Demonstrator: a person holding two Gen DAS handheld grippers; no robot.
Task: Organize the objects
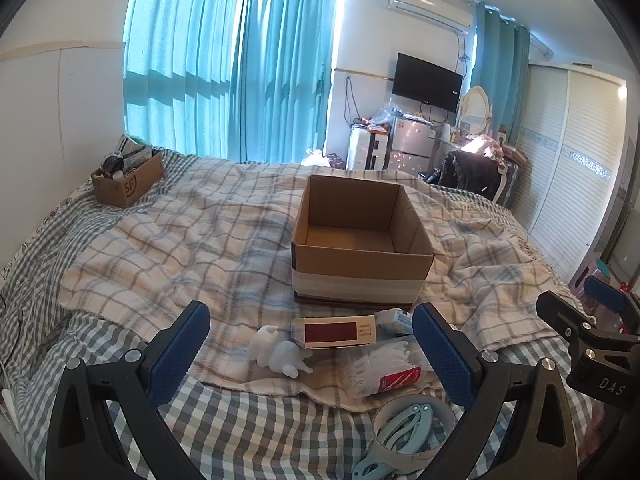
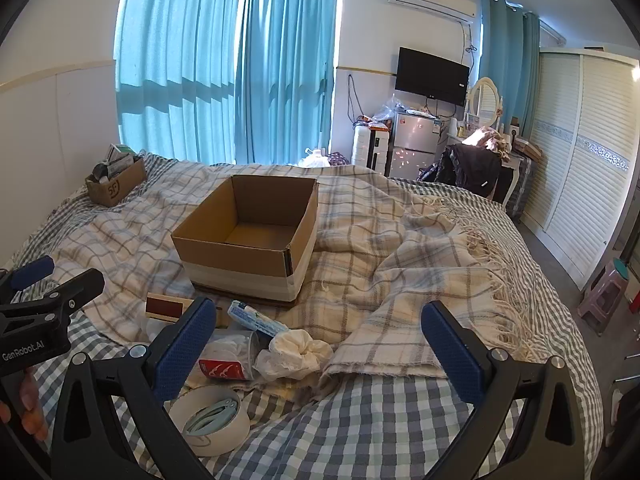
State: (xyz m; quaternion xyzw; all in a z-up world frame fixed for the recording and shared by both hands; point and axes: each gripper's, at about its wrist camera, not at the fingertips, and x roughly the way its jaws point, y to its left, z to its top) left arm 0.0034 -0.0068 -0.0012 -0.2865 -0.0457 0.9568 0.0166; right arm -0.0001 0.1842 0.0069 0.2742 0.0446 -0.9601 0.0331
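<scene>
An empty open cardboard box (image 1: pixel 360 240) (image 2: pixel 248 236) with a white taped base stands on the plaid blanket. In front of it lie a red-and-cream carton (image 1: pixel 336 332) (image 2: pixel 168 309), a white figurine (image 1: pixel 278 354), a blue-white tube (image 1: pixel 394 317) (image 2: pixel 256 318), a clear bag with a red label (image 1: pixel 384 368) (image 2: pixel 228 360), a white scrunchie (image 2: pixel 296 350) and a tape roll with pale blue clips (image 1: pixel 412 426) (image 2: pixel 212 424). My left gripper (image 1: pixel 312 352) is open above these items. My right gripper (image 2: pixel 320 348) is open to their right.
A small brown box (image 1: pixel 128 180) (image 2: pixel 116 184) full of items sits at the bed's far left. Beyond the bed are blue curtains, a small fridge (image 2: pixel 412 144), a chair with clothes and a white wardrobe (image 2: pixel 580 160). The blanket's fringe edge (image 2: pixel 492 264) lies at right.
</scene>
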